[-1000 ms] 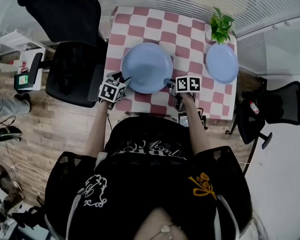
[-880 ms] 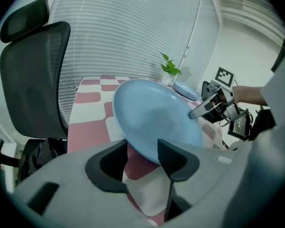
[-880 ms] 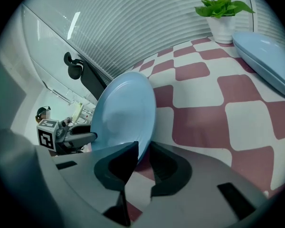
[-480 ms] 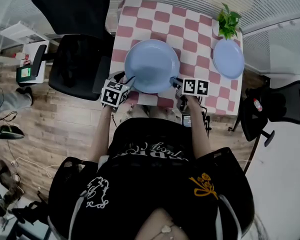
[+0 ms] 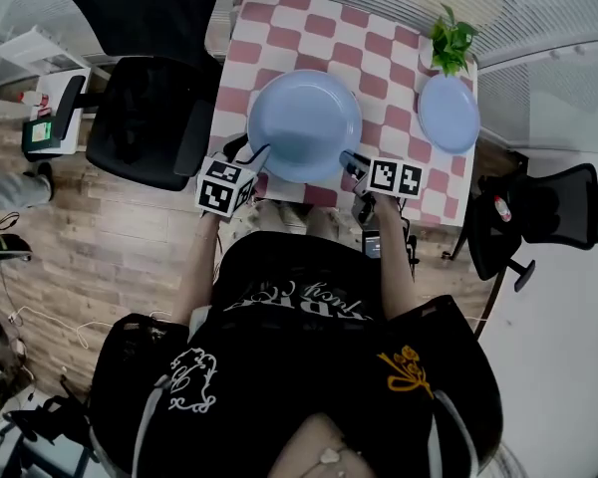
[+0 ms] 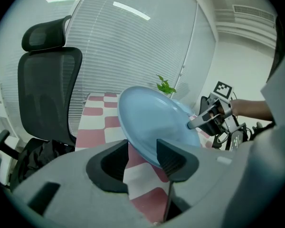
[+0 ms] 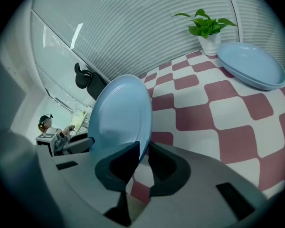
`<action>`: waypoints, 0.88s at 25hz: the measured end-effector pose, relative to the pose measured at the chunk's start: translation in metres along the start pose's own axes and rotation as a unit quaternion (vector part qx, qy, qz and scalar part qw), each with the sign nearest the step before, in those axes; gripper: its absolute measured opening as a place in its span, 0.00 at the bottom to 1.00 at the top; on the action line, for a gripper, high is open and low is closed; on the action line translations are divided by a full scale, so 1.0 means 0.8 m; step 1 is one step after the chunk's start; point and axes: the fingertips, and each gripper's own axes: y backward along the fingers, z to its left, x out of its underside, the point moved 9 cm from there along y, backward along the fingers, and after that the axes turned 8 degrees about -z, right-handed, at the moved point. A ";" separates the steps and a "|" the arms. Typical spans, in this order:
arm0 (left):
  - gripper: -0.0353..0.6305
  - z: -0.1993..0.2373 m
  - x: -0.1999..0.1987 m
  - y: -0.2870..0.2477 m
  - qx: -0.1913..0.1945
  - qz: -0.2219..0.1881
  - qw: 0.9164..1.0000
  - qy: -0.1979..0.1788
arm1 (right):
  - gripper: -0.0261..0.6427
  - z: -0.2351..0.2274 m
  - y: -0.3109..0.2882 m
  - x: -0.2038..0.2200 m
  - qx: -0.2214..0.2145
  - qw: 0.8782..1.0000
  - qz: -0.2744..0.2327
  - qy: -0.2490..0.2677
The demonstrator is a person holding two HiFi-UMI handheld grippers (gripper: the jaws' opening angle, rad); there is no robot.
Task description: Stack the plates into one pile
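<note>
Left tool (image 5: 251, 153) and right tool (image 5: 347, 159), both just closing tighter, pinch the big blue plate (image 5: 304, 125) by two sides so I can carry it flat to the other plate (image 5: 448, 113).

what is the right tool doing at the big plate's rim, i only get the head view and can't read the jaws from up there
Observer: The right gripper view shows the right tool shut on the large plate. Its jaws have just been closing, and the rim is pinched between the pads.
Operator: and the left one
Observer: In the left gripper view the plate's rim lies between the jaws of the left tool, which have just been closing. Whether both pads press on it yet is unclear.
</note>
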 end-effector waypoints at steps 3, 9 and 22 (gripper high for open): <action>0.35 -0.016 -0.010 -0.010 0.006 -0.004 1.000 -0.008 | 0.13 -0.012 0.019 -0.005 0.001 1.000 -0.014 -0.003; 0.35 -0.076 -0.032 -0.051 0.017 -0.008 0.999 -0.028 | 0.13 -0.065 0.071 -0.017 0.001 0.999 -0.046 -0.016; 0.35 -0.286 -0.062 -0.181 0.021 0.002 0.998 -0.054 | 0.11 -0.268 0.213 -0.056 -0.002 0.995 -0.090 -0.033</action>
